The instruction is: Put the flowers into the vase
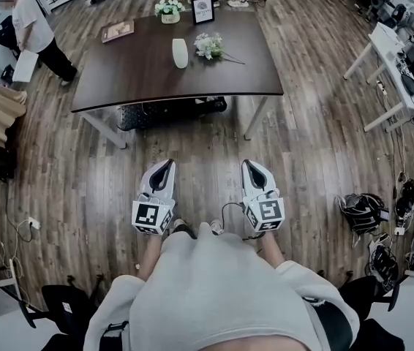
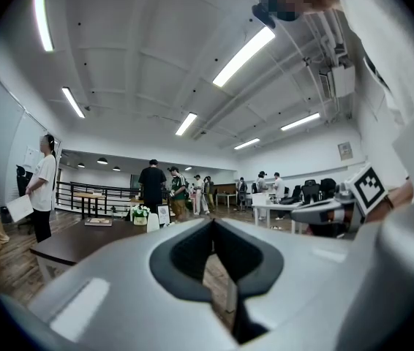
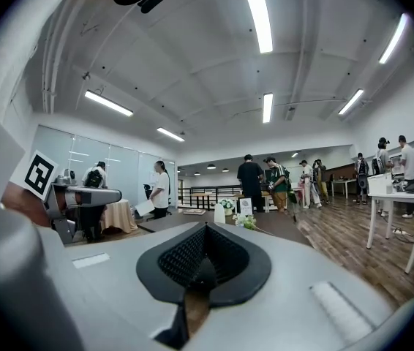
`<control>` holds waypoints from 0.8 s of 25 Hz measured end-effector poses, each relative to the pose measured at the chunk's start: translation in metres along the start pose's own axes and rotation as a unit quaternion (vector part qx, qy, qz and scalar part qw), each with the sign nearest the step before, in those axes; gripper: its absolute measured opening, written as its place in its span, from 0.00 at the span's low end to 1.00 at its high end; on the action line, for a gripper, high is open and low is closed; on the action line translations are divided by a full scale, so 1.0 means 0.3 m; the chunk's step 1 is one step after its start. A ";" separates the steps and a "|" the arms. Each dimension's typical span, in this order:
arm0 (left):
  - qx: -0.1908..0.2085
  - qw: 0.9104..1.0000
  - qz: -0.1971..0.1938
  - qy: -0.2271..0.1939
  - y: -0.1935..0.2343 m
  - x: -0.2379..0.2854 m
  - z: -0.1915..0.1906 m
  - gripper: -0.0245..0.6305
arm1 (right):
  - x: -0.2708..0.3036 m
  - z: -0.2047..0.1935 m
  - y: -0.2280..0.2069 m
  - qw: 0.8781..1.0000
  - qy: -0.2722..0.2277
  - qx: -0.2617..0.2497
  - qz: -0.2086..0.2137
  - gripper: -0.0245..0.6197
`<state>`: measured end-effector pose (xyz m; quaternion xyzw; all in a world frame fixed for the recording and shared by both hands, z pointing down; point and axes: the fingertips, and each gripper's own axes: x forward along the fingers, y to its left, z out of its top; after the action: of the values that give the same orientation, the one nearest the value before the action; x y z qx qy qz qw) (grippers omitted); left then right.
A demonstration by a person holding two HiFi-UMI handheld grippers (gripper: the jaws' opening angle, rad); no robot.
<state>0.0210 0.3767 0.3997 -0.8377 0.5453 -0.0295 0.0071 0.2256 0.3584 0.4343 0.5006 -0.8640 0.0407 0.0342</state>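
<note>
A white vase (image 1: pixel 181 53) stands on the dark table (image 1: pixel 141 79) across the wooden floor, and a loose bunch of white flowers (image 1: pixel 210 47) lies just right of it. Both are well ahead of me, out of reach. My left gripper (image 1: pixel 167 164) and right gripper (image 1: pixel 249 165) are held side by side in front of my body, pointing level toward the table, both shut with nothing in them. The left gripper view shows its closed jaws (image 2: pixel 213 221) and the far vase (image 2: pixel 152 222). Over the right gripper's closed jaws (image 3: pixel 205 227) I see the vase (image 3: pixel 220 213) and flowers (image 3: pixel 247 222).
A small pot of flowers (image 1: pixel 169 9), a framed sign (image 1: pixel 203 9) and a flat tray (image 1: pixel 118 30) sit at the table's far side. A person (image 1: pixel 35 31) stands at the left, others beyond the table. White desks (image 1: pixel 390 57) and floor clutter (image 1: pixel 364 210) line the right.
</note>
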 end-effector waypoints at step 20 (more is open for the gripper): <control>-0.007 1.000 -0.001 -0.005 0.090 0.225 -0.033 0.05 | 0.184 0.001 -0.114 1.000 -0.009 -0.003 -0.003 0.04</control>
<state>0.0230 0.3042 0.4110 -0.8387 0.5442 -0.0212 0.0044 0.2277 0.2938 0.4407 0.5035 -0.8629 0.0339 0.0279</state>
